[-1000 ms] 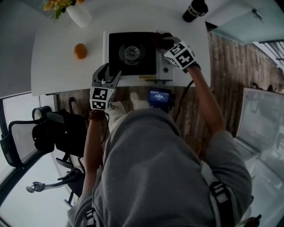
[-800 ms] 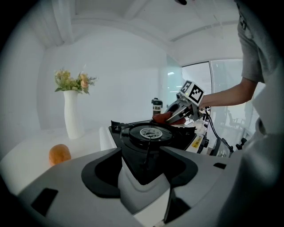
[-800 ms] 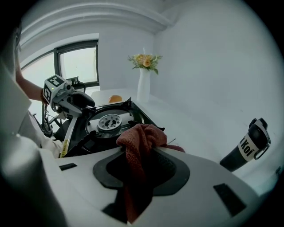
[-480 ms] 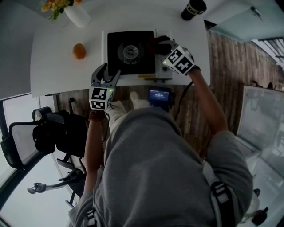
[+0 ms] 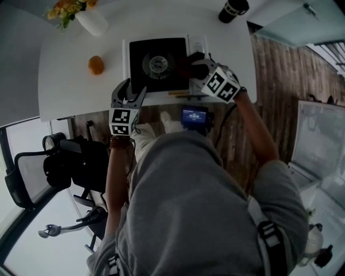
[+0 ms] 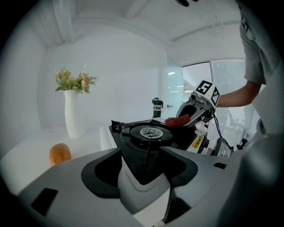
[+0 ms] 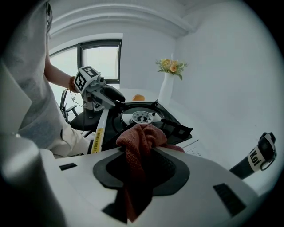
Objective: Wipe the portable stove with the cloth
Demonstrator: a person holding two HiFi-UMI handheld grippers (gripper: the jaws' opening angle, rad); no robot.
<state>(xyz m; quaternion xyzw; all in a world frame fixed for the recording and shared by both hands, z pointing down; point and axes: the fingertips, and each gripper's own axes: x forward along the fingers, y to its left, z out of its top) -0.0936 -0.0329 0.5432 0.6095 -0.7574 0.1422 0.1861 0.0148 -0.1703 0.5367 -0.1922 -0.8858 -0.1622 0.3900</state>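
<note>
The portable stove (image 5: pixel 156 63) has a black top with a round burner and stands at the near edge of the white table (image 5: pixel 70 81). My right gripper (image 5: pixel 193 63) is shut on a dark red cloth (image 5: pixel 187 60) and presses it on the stove's right side. The right gripper view shows the cloth (image 7: pixel 138 138) bunched between the jaws, with the stove (image 7: pixel 143 119) beyond it. My left gripper (image 5: pixel 130 90) stands open at the stove's near left corner. In the left gripper view that corner of the stove (image 6: pixel 148 133) lies between the jaws, and the cloth (image 6: pixel 177 120) shows across the burner.
An orange (image 5: pixel 96 64) lies left of the stove, and a white vase with flowers (image 5: pixel 91 20) stands at the far left. A black cup (image 5: pixel 233 9) stands at the far right corner. Under the table's edge is a small lit screen (image 5: pixel 194 117). An office chair (image 5: pixel 59 161) is at my left.
My right gripper has slid the cloth along the stove's right side towards the near edge and has rolled a little. The left gripper has stayed in place.
</note>
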